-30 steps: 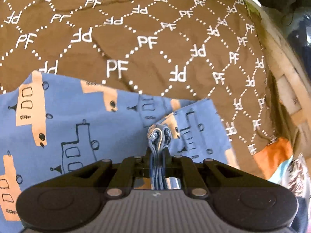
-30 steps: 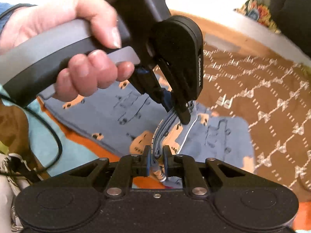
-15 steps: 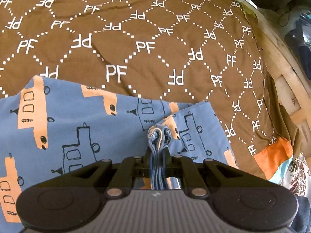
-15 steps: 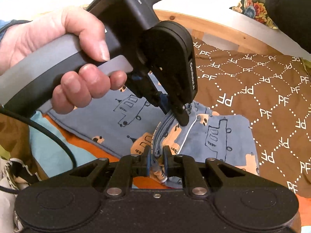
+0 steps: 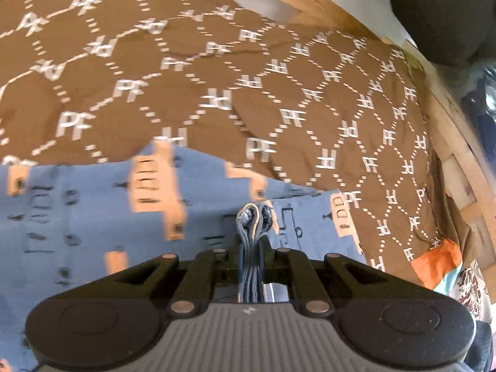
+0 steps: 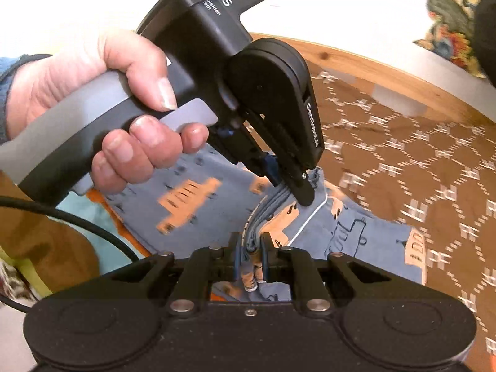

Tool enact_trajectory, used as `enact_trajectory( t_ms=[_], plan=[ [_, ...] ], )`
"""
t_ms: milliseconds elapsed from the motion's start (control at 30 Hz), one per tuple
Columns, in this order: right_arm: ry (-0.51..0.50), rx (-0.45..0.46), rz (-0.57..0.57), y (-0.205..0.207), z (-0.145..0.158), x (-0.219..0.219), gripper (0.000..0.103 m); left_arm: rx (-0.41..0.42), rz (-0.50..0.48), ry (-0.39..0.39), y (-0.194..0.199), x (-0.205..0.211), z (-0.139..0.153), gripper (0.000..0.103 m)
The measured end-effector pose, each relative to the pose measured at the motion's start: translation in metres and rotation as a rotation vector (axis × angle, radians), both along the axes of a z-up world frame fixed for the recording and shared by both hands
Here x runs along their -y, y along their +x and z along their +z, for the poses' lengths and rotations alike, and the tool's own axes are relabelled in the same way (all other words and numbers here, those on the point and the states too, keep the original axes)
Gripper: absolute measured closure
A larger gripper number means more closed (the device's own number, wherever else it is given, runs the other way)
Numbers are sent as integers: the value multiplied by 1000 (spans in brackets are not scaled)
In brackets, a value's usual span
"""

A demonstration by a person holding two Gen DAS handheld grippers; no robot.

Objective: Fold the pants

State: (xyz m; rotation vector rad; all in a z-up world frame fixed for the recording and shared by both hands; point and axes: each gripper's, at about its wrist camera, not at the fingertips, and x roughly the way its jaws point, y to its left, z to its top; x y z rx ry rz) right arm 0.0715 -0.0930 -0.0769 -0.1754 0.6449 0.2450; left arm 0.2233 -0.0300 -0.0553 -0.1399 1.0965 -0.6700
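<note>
Both grippers clenched on bunched fabric — left gripper (image 5: pixel 251 238) and right gripper (image 6: pixel 250 259) side by side on one edge of blue pants (image 5: pixel 93 217), spread over brown bedspread (image 5: pixel 192 93).

One pair of blue cotton pants (image 5: pixel 93 217) printed with orange and outlined trucks; one brown bedspread (image 5: pixel 217 77) with a white PF lattice; two black two-finger grippers, the left gripper (image 5: pixel 252 241) and the right gripper (image 6: pixel 249 257); one hand (image 6: pixel 102 114) in view; one black cable (image 6: pixel 77 223) at the bedspread's left edge
</note>
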Motion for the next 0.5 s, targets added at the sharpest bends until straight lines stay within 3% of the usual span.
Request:
enact_trajectory(
  t_ms=[300,400,467,500],
  plan=[
    [0,-56,62,24,-22,-33,89,-42,61,1,13,-39,-26,91],
    [-3,-60,78,25,-26,-36,88,-36,71,16,13,-42,-32,81],
    [4,-57,107,23,-24,-33,81,-26,81,14,11,-45,-31,73],
    [10,-54,115,19,-24,-31,79,-19,84,17,10,-46,-29,63]
  ],
)
